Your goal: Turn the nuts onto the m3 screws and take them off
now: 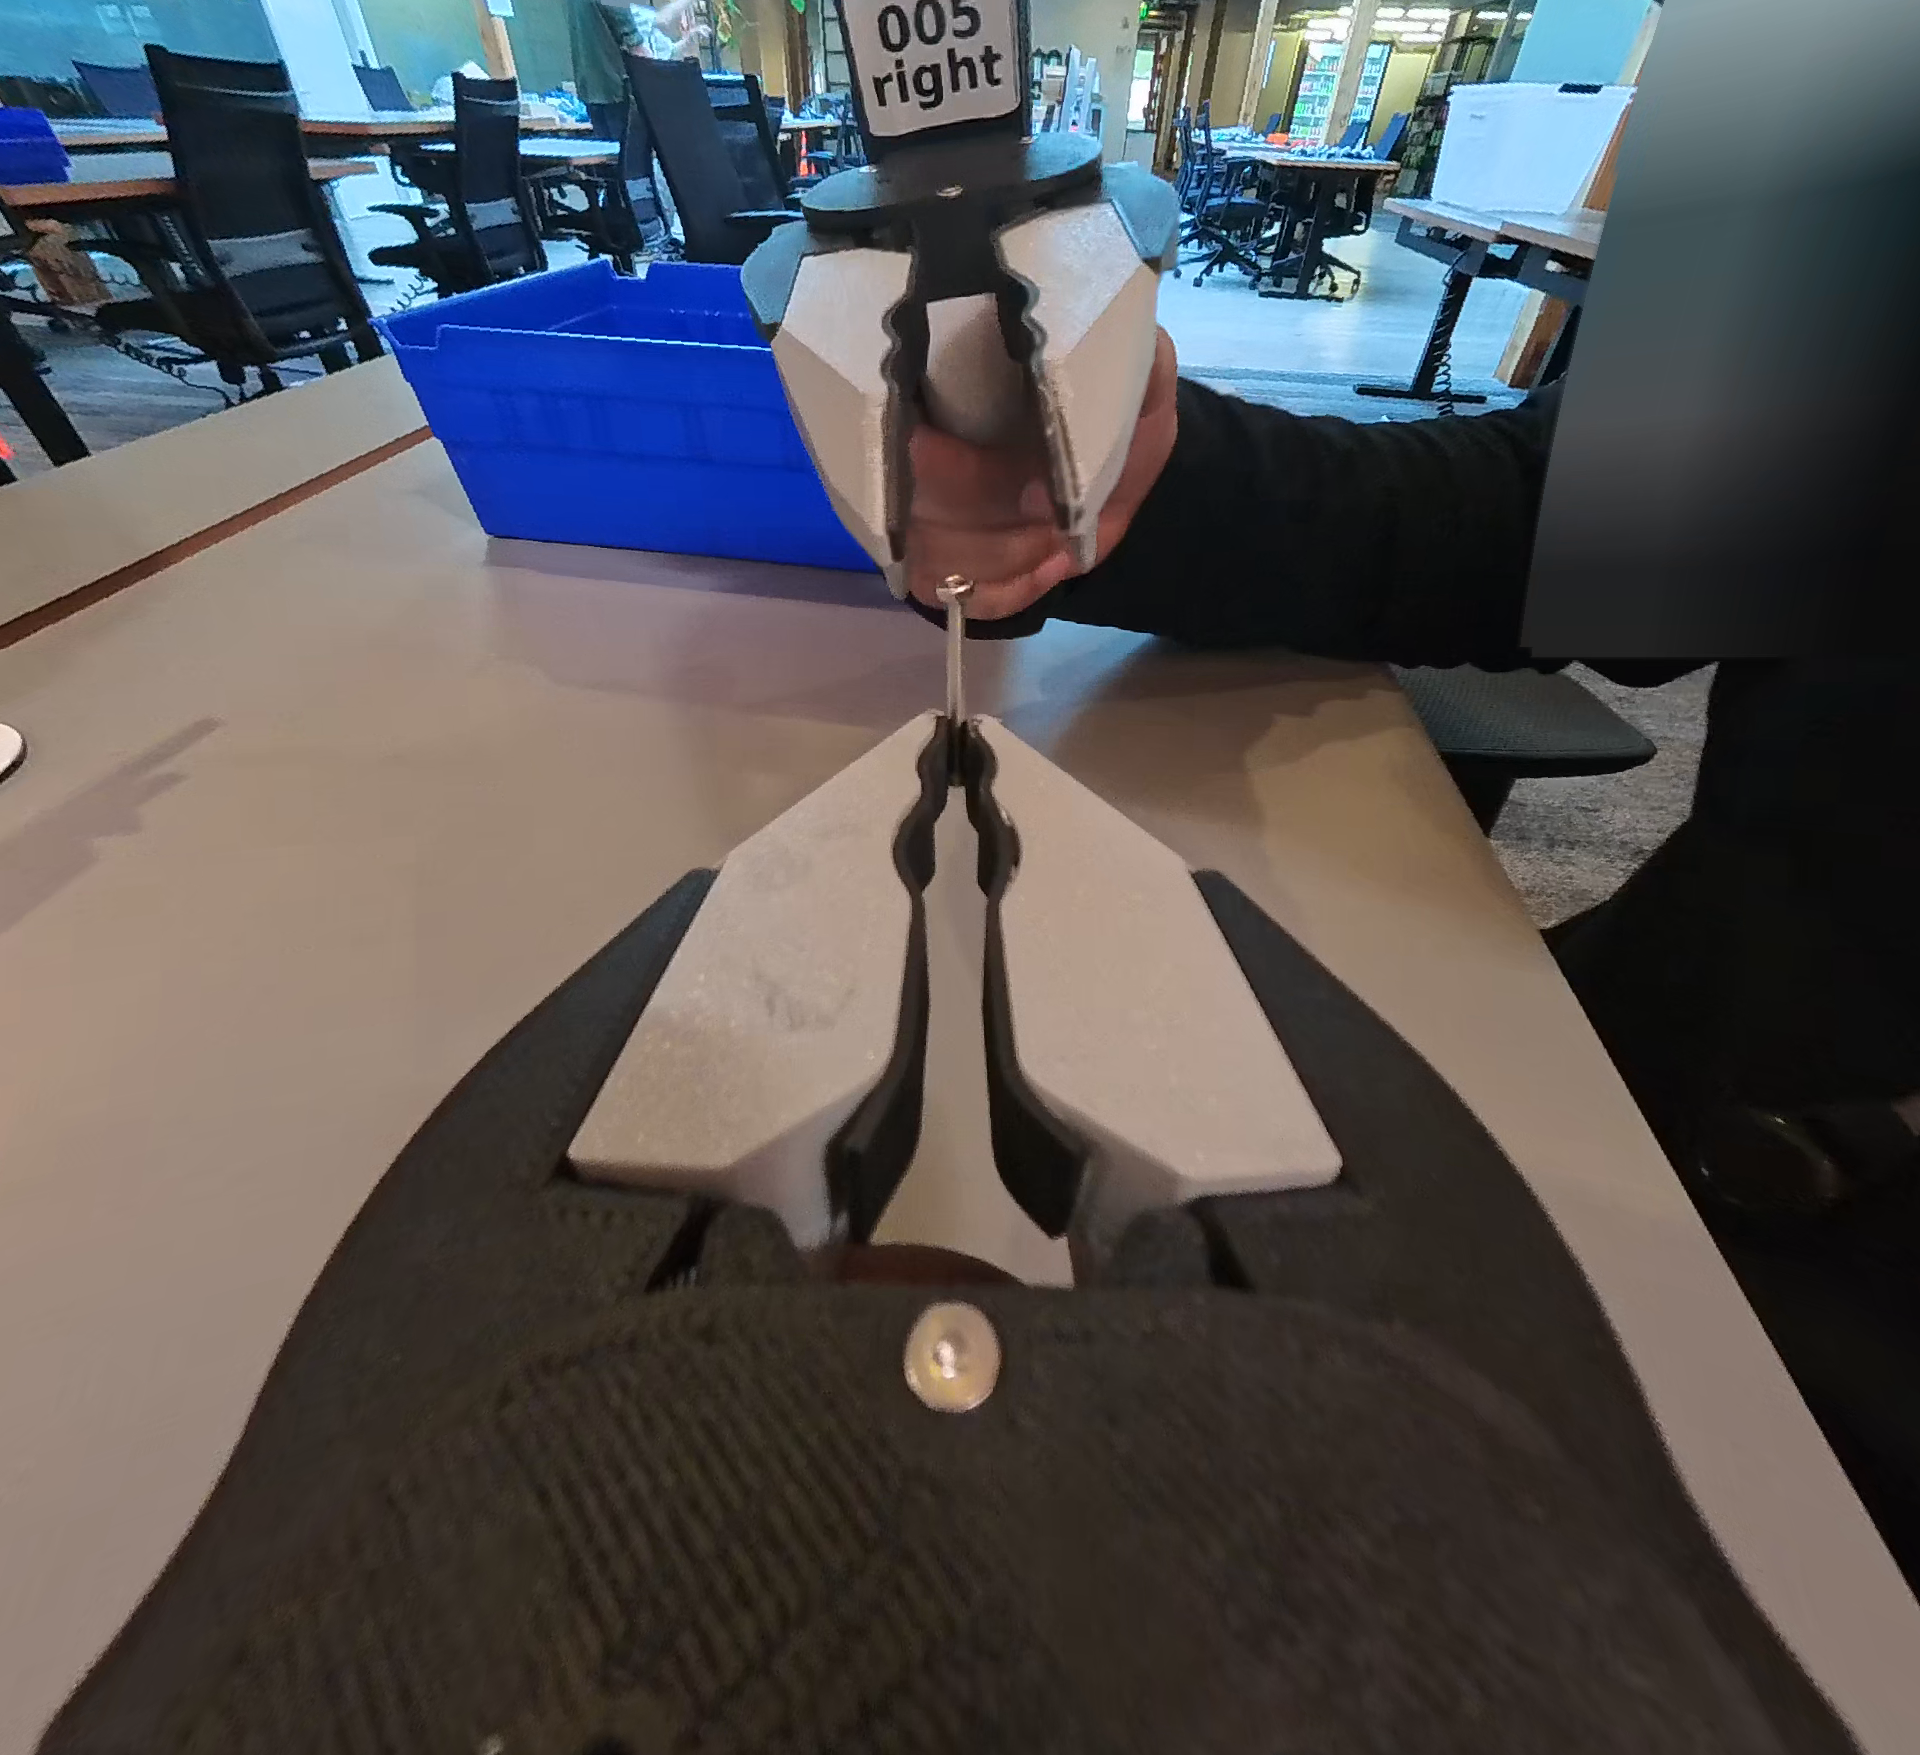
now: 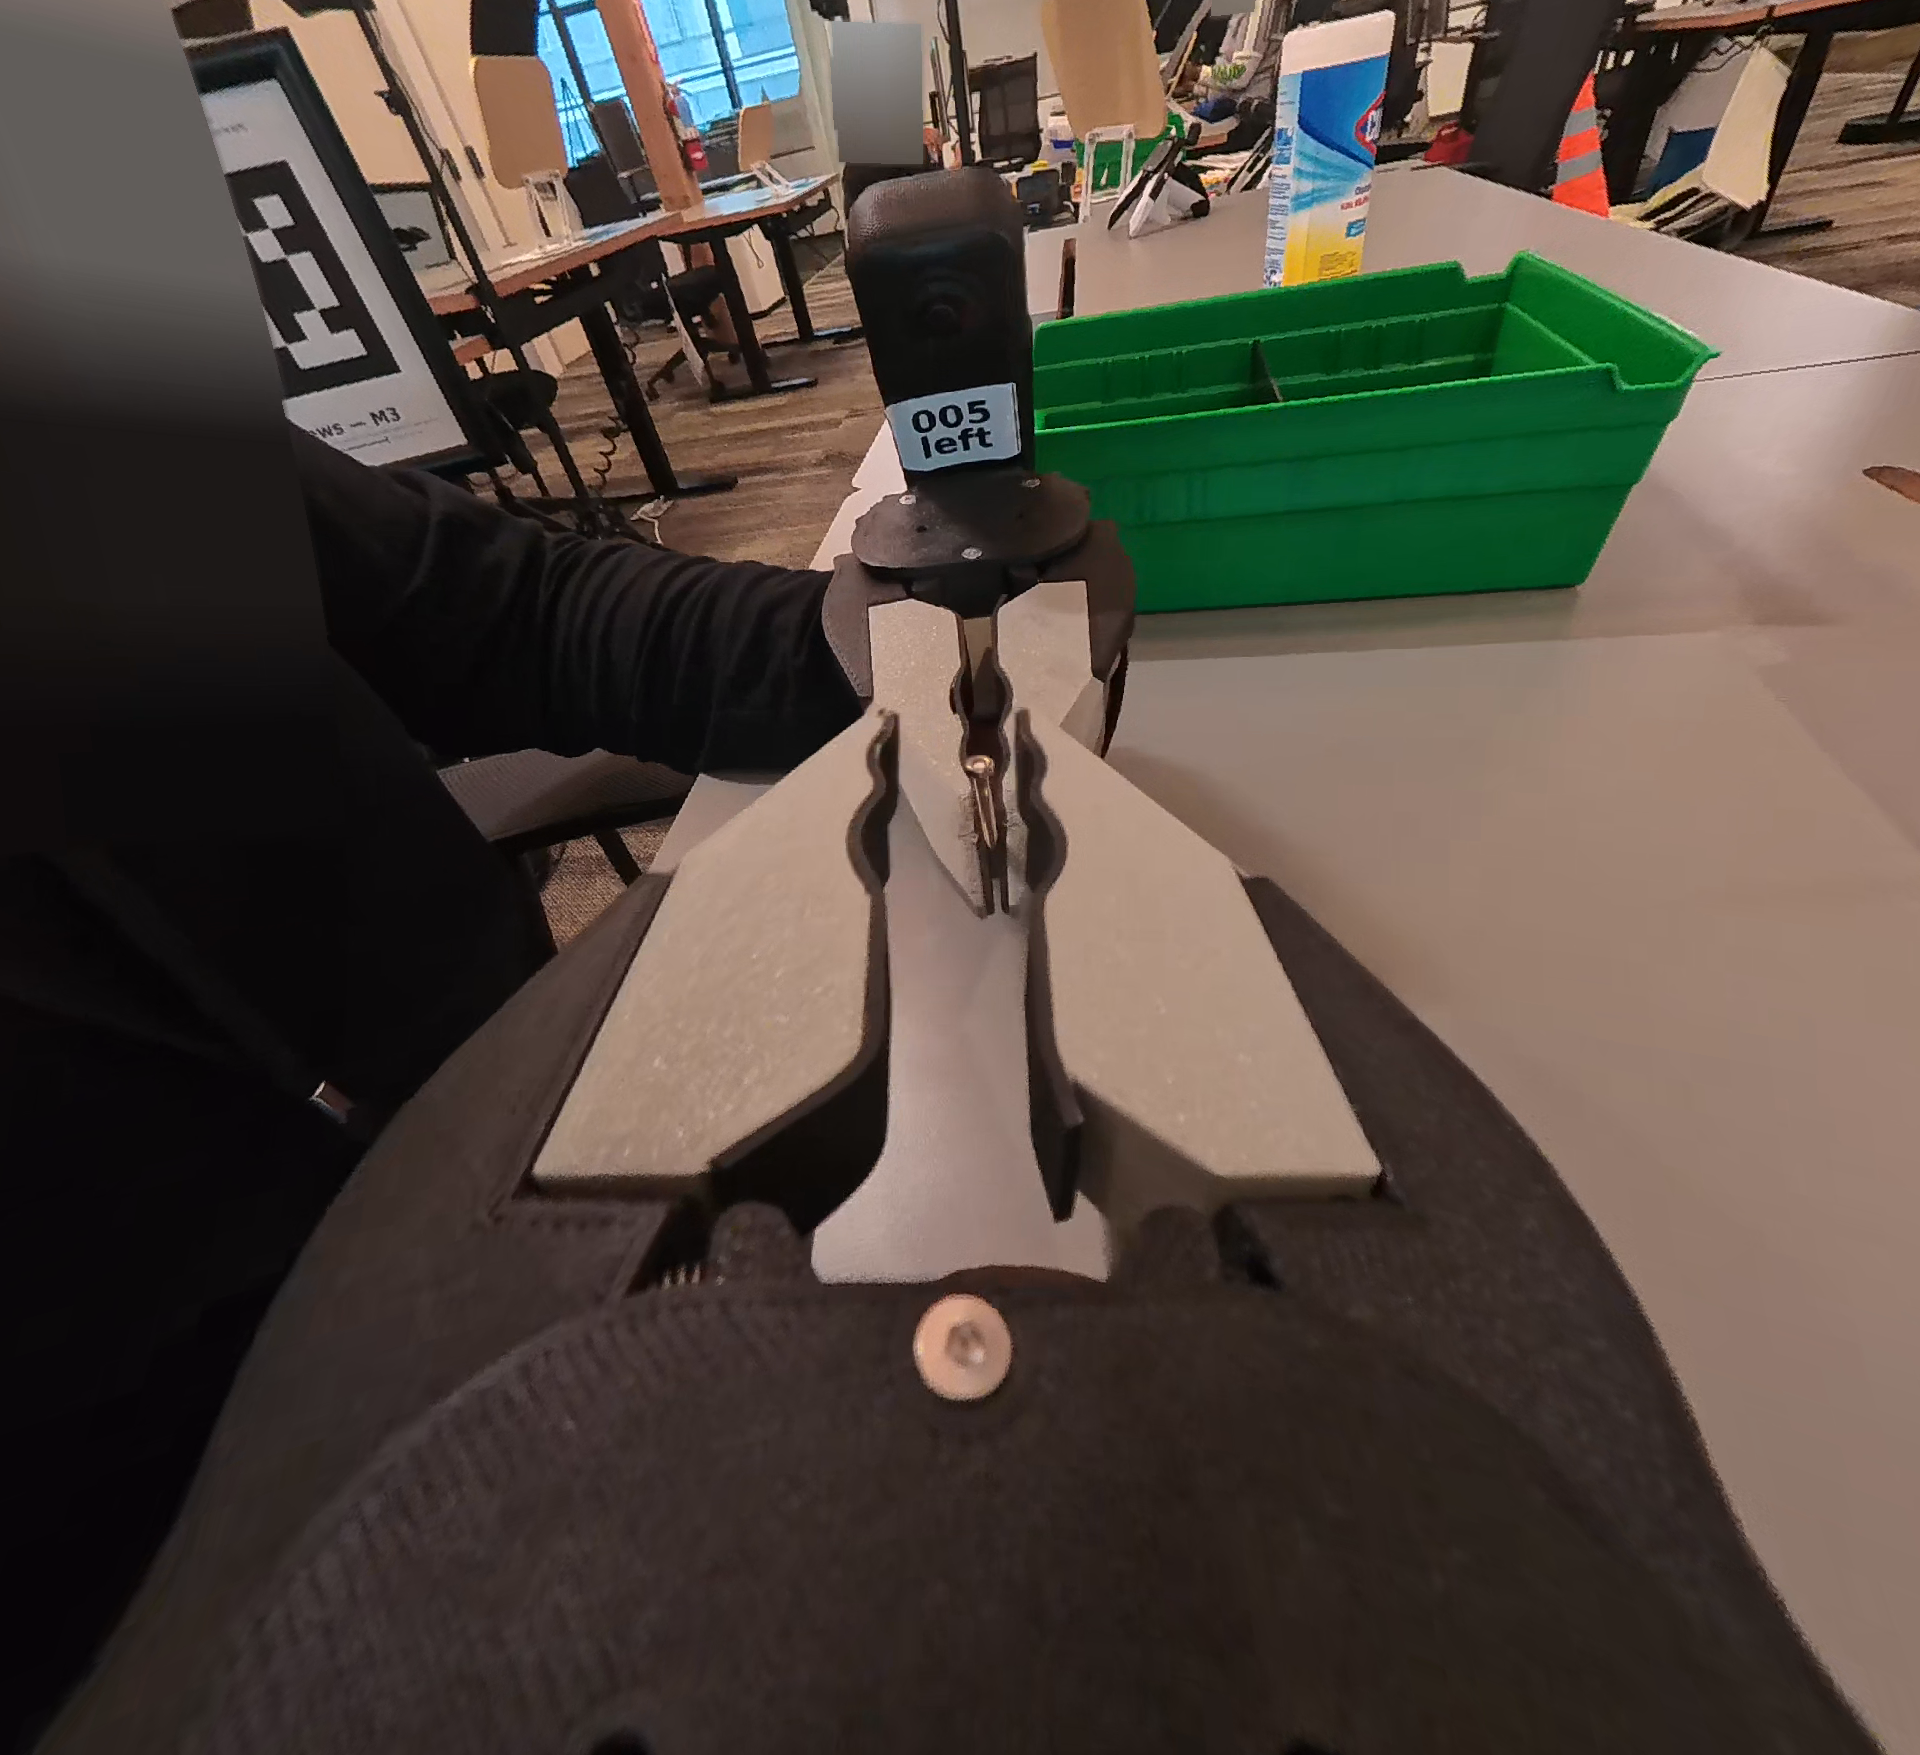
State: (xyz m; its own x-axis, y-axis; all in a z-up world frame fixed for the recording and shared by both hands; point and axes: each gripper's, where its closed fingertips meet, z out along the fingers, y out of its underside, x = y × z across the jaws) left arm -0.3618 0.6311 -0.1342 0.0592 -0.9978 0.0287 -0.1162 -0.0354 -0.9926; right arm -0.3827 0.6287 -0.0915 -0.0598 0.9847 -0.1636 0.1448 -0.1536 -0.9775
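Screw — thin, silver, long-shanked — clamped in left gripper; right gripper jaws apart.

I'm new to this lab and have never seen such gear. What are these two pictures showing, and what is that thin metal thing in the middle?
These are two hand-held claws, each carried by a person, each with a camera looking forward along its two fingers. The left wrist view looks over the left claw, which is shut on a thin screw pointing toward the right claw. The right wrist view looks back the other way: the right claw is open, its fingers on either side of the screw. Whether a nut is on the screw is too small to tell. On the grey table stand a blue bin and a green bin.
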